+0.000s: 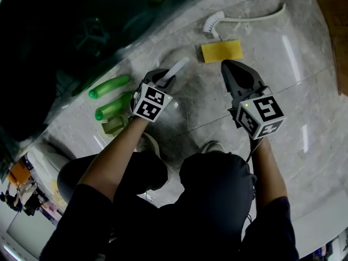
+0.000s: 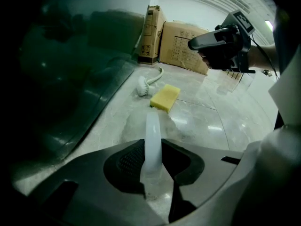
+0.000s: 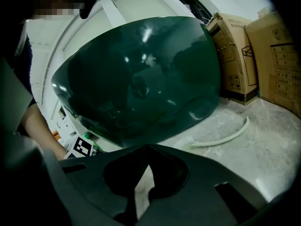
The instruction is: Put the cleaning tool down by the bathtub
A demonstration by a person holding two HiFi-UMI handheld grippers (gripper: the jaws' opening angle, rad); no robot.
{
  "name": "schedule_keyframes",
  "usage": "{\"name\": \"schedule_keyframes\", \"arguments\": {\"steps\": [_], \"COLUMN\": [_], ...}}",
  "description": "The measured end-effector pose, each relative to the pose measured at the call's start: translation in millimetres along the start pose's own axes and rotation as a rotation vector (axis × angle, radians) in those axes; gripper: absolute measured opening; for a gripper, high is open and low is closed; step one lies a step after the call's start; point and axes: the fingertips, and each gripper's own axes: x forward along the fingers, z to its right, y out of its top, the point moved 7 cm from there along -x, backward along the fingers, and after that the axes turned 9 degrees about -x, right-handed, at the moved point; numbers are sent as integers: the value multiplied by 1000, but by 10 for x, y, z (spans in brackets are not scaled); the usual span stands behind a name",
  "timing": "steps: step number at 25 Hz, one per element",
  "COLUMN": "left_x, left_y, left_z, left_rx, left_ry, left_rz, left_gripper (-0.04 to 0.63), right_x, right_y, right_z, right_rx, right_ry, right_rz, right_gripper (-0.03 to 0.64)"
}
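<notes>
A white translucent cleaning tool (image 1: 178, 68) sticks out of my left gripper (image 1: 166, 80) toward the yellow sponge. In the left gripper view its flat handle (image 2: 153, 140) stands between the jaws of the left gripper (image 2: 157, 187); it lies against the left jaw and a slim gap shows on its right side. The dark green bathtub (image 1: 65, 31) curves along the left, close to this gripper. My right gripper (image 1: 227, 64) hovers to the right with its jaws together and nothing in them; the same right gripper (image 3: 138, 192) faces the bathtub (image 3: 141, 74).
A yellow sponge (image 1: 221, 51) and a white brush with a long curved handle (image 1: 244, 19) lie on the marble floor ahead. Two green bottles (image 1: 109, 86) lie by the tub's foot. Cardboard boxes (image 2: 183, 46) stand at the far wall. The person's shoes are below the grippers.
</notes>
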Motion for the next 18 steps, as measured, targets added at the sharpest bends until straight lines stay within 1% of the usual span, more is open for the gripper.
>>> {"name": "schedule_keyframes", "arguments": {"steps": [6, 9, 14, 18], "left_x": [-38, -123, -289, -552], "left_y": [93, 186, 320, 473], "left_z": [39, 56, 10, -34], "left_rx": [-18, -14, 3, 1], "left_ry": [-9, -13, -29, -31], "left_rz": [6, 29, 74, 78], "left_gripper": [157, 170, 192, 210], "right_x": [-35, -97, -211, -291], "right_y": [56, 122, 282, 501], "right_z": [8, 6, -53, -137], "right_rx": [5, 5, -2, -29], "right_ry": [-14, -31, -59, -88], "right_rz": [9, 14, 21, -3], "right_gripper": [5, 5, 5, 5]}}
